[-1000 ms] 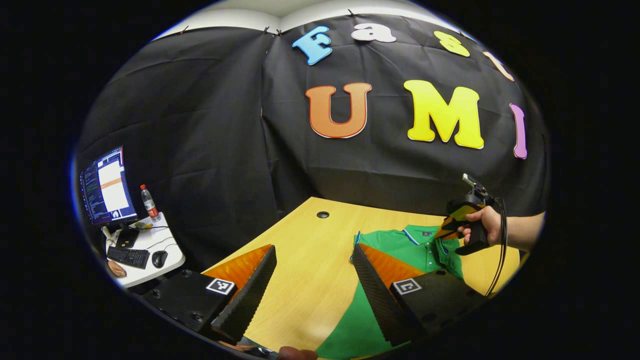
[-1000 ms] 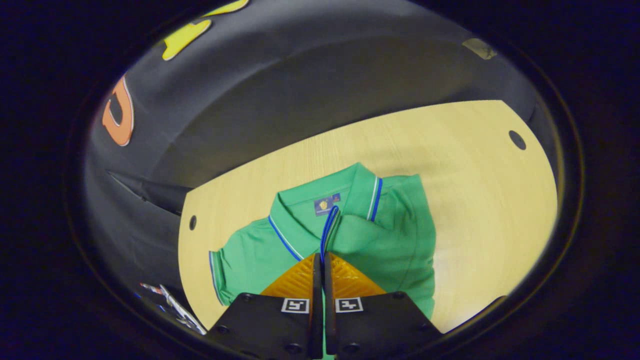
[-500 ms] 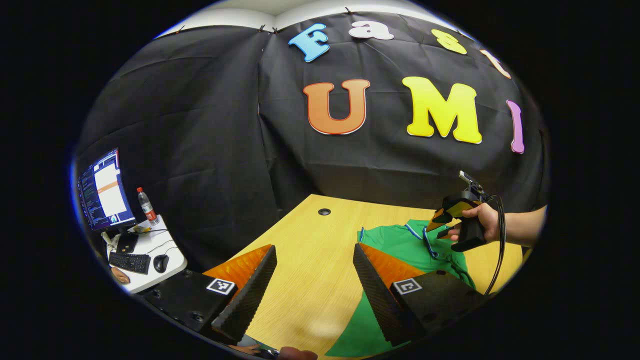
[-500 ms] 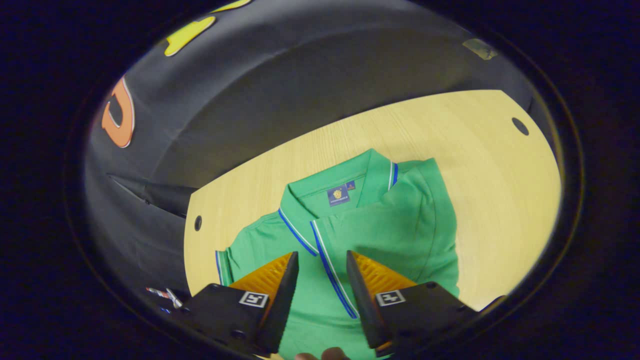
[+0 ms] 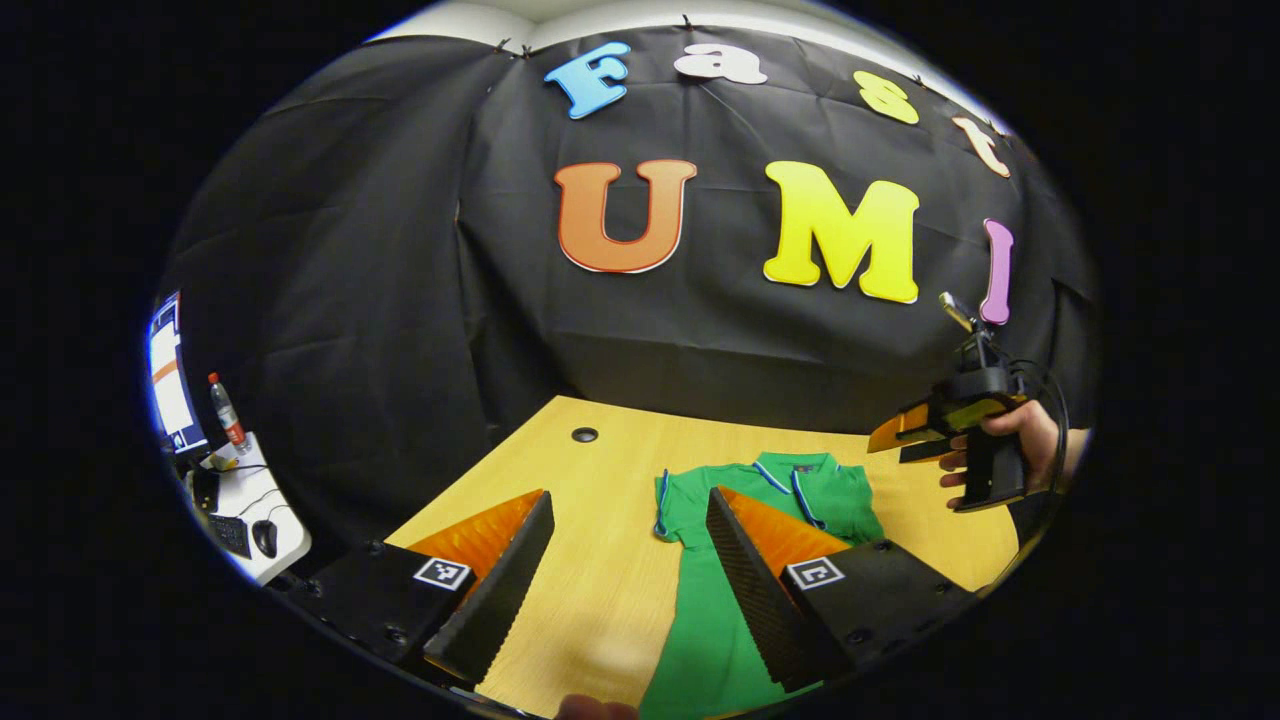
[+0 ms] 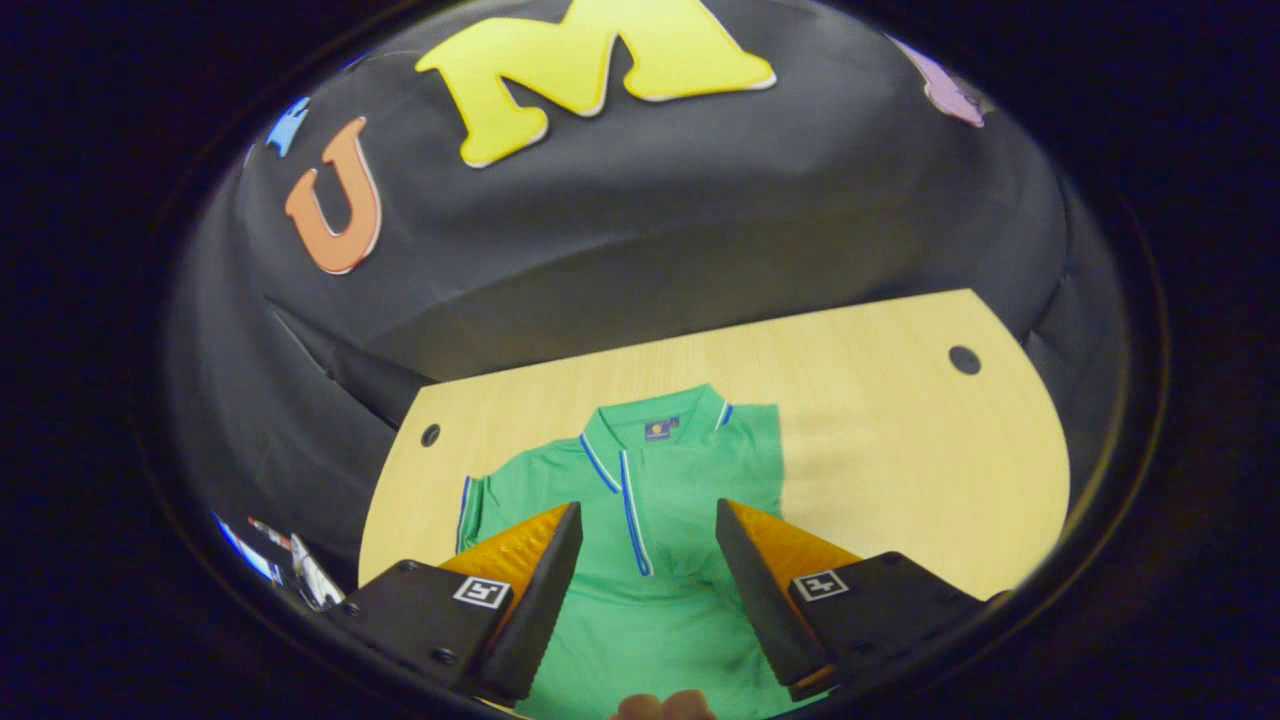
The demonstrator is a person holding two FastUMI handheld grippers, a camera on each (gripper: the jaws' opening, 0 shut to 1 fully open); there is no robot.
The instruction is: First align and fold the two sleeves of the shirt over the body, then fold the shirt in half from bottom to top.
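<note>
A green polo shirt (image 6: 690, 480) with blue-trimmed collar lies flat on the wooden table (image 6: 900, 450). One sleeve is folded over the body, its trimmed cuff (image 6: 632, 515) running down the middle. The other sleeve (image 6: 480, 505) still spreads out sideways. My right gripper (image 6: 640, 585) hovers open above the shirt's lower body, holding nothing. In the left gripper view the shirt (image 5: 770, 490) lies ahead to the right, and my left gripper (image 5: 625, 595) stands open over the table beside it. The right gripper (image 5: 895, 447), held by a hand (image 5: 1010, 440), floats past the shirt's far side.
The table (image 5: 590, 560) has cable holes (image 5: 585, 435) (image 6: 965, 359) near its back corners. Black cloth walls stand close behind it. A side desk (image 5: 250, 500) with a monitor (image 5: 165, 375), a bottle (image 5: 228, 400) and a keyboard stands off to the left.
My right gripper opened, released the sleeve onto the shirt's body, then rose and drew back. The left gripper stayed open and its view swung slightly.
</note>
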